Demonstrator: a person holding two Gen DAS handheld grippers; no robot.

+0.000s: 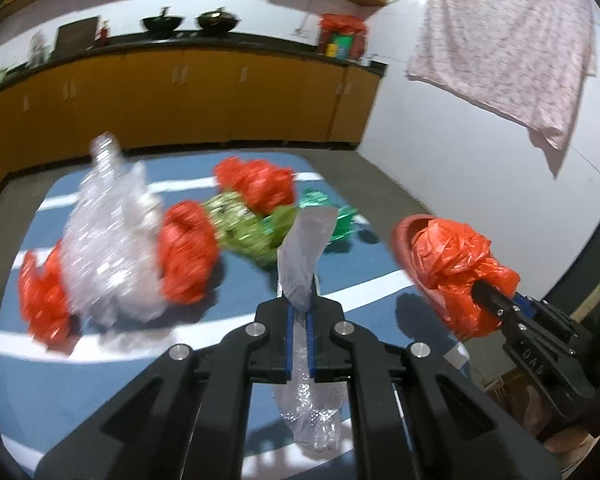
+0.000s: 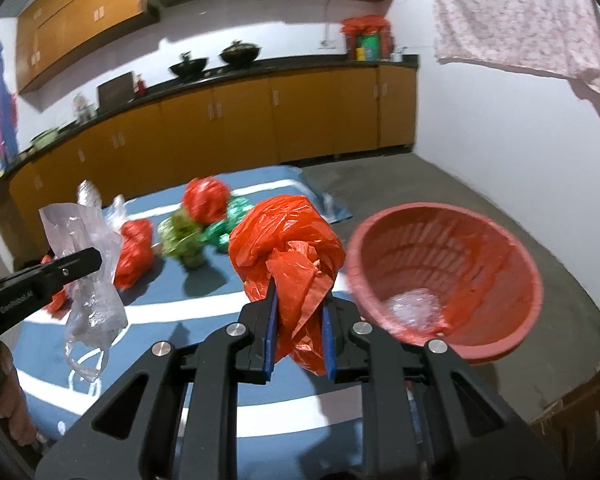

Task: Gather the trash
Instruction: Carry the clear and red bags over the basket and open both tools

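The right gripper (image 2: 298, 324) clamps a red bag (image 2: 288, 236) just left of the basket (image 2: 500, 280); the left gripper (image 1: 299, 332) pinches a clear bag (image 1: 304, 252), farther left. Carry each well over the rim before letting go, red first, since light plastic drifts.

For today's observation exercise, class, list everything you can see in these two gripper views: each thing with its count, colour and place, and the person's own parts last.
Basket: one, red, right of the mat, clear crumpled plastic inside.
Mat: one, blue with white stripes, on the floor.
Loose red bags: three on the mat.
Green wrappers: at least two, mid-mat.
Clear plastic heap: one, left on the mat.
Woks: two, dark, on the counter.
Cabinets: orange, along the wall.
Cloth: one, pale pink, hanging on the right.
Left gripper: shut on a clear bag.
Right gripper: shut on a red bag.
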